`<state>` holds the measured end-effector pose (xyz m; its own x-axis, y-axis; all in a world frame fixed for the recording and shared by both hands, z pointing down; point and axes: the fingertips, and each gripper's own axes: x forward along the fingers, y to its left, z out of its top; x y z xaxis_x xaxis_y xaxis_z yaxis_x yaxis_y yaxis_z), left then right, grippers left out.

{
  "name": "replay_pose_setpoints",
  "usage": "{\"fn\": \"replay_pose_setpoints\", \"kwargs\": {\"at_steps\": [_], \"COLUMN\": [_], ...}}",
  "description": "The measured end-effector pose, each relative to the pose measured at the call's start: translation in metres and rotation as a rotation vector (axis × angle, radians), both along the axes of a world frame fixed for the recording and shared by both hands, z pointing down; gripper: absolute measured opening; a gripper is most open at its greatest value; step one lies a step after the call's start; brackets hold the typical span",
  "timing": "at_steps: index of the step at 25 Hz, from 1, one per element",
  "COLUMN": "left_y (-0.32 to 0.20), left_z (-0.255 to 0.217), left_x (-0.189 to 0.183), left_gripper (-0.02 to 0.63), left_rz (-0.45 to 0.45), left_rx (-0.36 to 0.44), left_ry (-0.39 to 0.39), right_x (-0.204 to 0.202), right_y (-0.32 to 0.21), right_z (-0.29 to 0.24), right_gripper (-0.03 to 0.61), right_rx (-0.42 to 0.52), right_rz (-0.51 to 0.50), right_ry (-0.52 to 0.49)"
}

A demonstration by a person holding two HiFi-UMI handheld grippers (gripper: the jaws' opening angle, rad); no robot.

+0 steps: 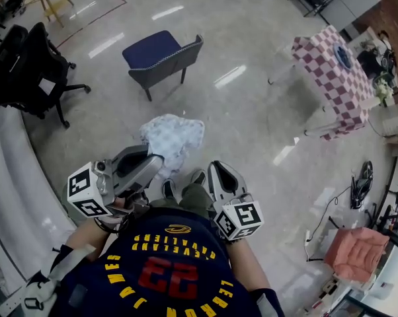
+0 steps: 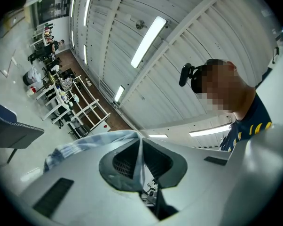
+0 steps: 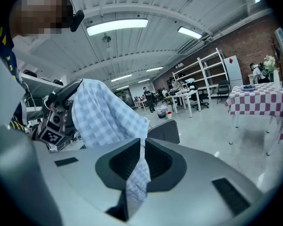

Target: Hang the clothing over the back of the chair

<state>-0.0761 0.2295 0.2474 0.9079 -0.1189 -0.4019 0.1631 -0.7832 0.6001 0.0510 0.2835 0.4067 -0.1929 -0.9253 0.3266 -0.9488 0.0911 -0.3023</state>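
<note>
A pale blue-and-white checked garment [image 1: 173, 137] hangs bunched in front of me, held up off the floor. My left gripper [image 1: 160, 160] is shut on one edge of it; the cloth [image 2: 87, 142] runs between its jaws. My right gripper [image 1: 209, 170] is shut on another part, and the checked cloth [image 3: 104, 117] drapes out from its jaws and up toward the left gripper [image 3: 61, 107]. The chair [image 1: 162, 56], dark grey with a blue seat, stands on the floor a few steps ahead, its back [image 1: 179, 55] toward the right; the chair [image 3: 164, 131] shows just behind the cloth.
A black office chair [image 1: 28, 65] stands at the far left beside a white curved counter [image 1: 14, 177]. A table with a red-checked cloth [image 1: 334, 78] is at the right. A pink cushion [image 1: 358, 253] and cables lie at the lower right.
</note>
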Motion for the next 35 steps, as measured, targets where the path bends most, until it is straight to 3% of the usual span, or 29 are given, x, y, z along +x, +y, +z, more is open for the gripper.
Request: {"fn": "replay_pose_setpoints", "kwargs": {"at_steps": [10, 20, 35], "left_y": [-0.055, -0.131, -0.252], "left_z": [0.01, 0.003, -0.005], "left_x": [0.007, 0.061, 0.13], "left_gripper": [0.021, 0.021, 0.02], "left_rz": [-0.082, -0.136, -0.289], "left_rx": [0.001, 0.013, 0.074], "left_ry": [-0.01, -0.032, -0.094], "right_x": [0.012, 0.061, 0.149], "right_y": [-0.054, -0.146, -0.263], "right_z": [0.009, 0.016, 0.015], "right_gripper": [0.011, 0.011, 0.011], "right_rx": [0.006, -0.007, -0.005], "right_rz": [-0.051, -0.117, -0.203], "right_ry": [-0.006, -0.059, -0.051]}}
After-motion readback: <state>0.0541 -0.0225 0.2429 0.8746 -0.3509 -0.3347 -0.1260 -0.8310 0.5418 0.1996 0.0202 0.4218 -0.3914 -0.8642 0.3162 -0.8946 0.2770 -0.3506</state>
